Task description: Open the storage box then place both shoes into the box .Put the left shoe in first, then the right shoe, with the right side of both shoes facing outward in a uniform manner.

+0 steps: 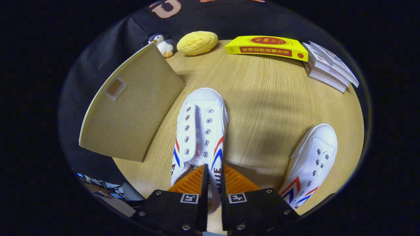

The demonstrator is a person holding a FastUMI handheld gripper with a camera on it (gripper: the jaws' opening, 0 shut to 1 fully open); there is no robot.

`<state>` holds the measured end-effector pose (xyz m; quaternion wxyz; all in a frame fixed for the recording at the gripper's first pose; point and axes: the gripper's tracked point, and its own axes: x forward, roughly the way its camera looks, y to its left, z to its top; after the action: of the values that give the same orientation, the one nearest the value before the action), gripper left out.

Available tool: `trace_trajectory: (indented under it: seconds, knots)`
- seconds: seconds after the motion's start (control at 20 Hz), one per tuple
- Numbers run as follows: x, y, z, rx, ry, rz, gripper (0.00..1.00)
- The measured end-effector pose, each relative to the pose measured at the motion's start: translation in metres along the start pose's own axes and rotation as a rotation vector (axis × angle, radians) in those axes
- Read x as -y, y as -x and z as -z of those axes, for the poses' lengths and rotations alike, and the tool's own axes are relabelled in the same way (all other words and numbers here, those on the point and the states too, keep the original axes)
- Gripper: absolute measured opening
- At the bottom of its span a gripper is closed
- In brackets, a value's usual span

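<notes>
A white canvas shoe [200,131] with red and blue stripes points away from me on the round wooden table [269,98]. My gripper [214,178] is shut on the right side wall of this shoe near its heel opening, one finger inside and one outside. A second matching white shoe [311,160] lies to the right of the fingers, toe pointing away. The beige fabric storage box [131,105] stands at the left of the held shoe, its lid or flap face toward me with a small label window [115,88].
At the table's far side sit a small penguin plush [162,44], a yellow bun-shaped cushion [197,42], a yellow book [267,47] and a stack of white books [328,67]. The table edge curves close on the left and right.
</notes>
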<state>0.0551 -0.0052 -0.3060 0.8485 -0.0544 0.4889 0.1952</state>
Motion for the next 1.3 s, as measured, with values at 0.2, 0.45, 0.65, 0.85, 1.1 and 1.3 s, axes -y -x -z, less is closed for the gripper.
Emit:
trace_trajectory:
  seconds: [0.2, 0.45, 0.65, 0.85, 1.1, 1.3]
  knots:
    - [0.004, 0.003, -0.005, 0.07, -0.154, -0.08, 0.05]
    - [-0.037, 0.008, -0.013, 0.172, -0.521, -0.386, 0.0]
    - [-0.053, 0.025, -0.028, 0.231, -0.548, -0.47, 0.0]
    - [-0.066, 0.059, -0.061, 0.348, -0.521, -0.508, 0.0]
    - [-0.09, 0.107, -0.104, 0.439, -0.487, -0.474, 0.0]
    - [-0.128, 0.135, -0.131, 0.493, -0.442, -0.442, 0.0]
